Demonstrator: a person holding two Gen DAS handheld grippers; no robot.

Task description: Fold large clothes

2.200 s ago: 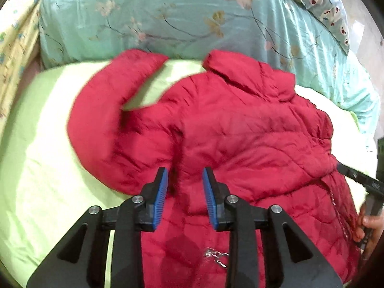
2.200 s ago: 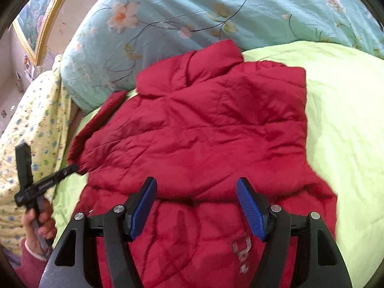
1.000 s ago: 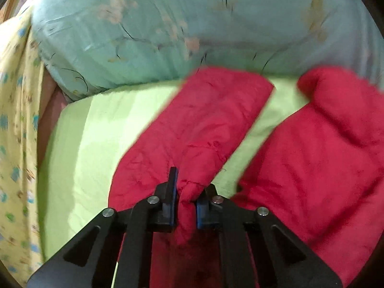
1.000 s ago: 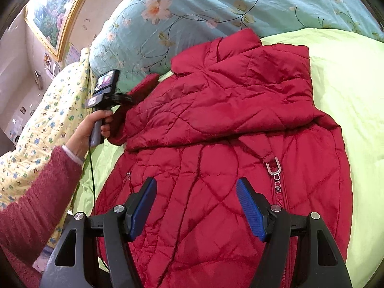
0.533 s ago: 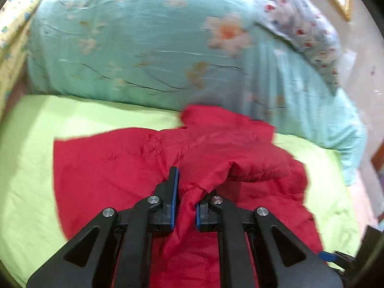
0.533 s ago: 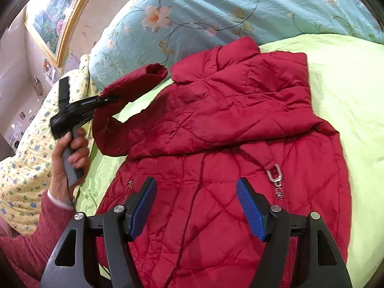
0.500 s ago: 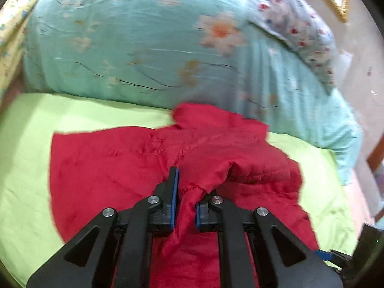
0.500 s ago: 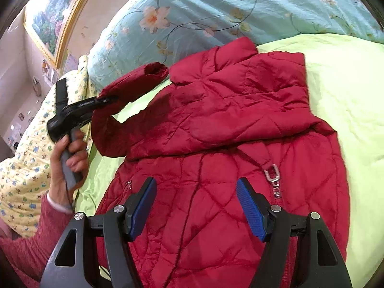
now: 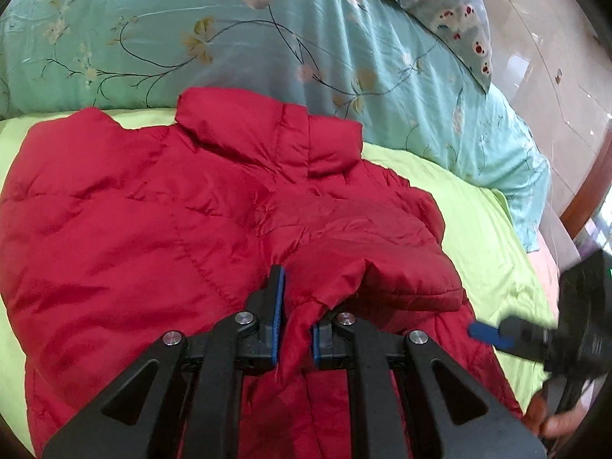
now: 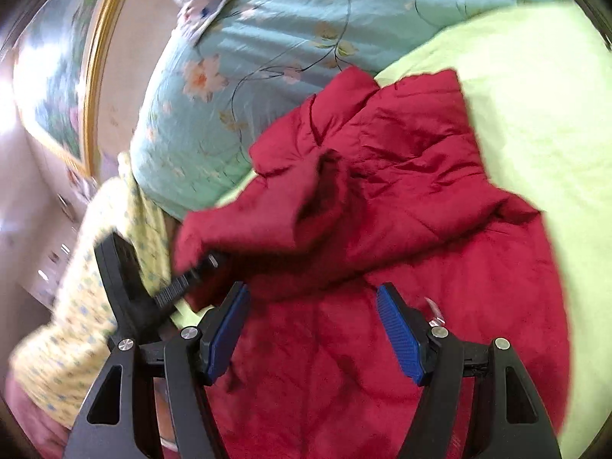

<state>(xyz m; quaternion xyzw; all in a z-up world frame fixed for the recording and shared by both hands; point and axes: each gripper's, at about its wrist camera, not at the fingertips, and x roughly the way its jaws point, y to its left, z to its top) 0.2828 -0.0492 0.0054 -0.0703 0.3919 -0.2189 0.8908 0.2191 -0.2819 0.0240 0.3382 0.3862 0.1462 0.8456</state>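
Red quilted jacket (image 9: 126, 210) is lying across the green bed (image 9: 478, 229) near its pillow edge; we are pinching its sleeve (image 9: 382, 271) in the clamped left gripper (image 9: 294, 329) to fold it inward, while our right gripper (image 10: 313, 329) is hovering wide apart, empty.

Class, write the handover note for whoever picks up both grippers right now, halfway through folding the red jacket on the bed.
Left gripper: shut on the sleeve, holding it over the jacket's front.
Right gripper: open, empty, hovering over the lower front of the red jacket.
The jacket lies on the green sheet, collar toward the floral quilt.
Done: one sleeve is brought across the chest, but not released.
Left: lay that sleeve flat and let go, check the other sleeve, then probably fold the body up toward the collar.
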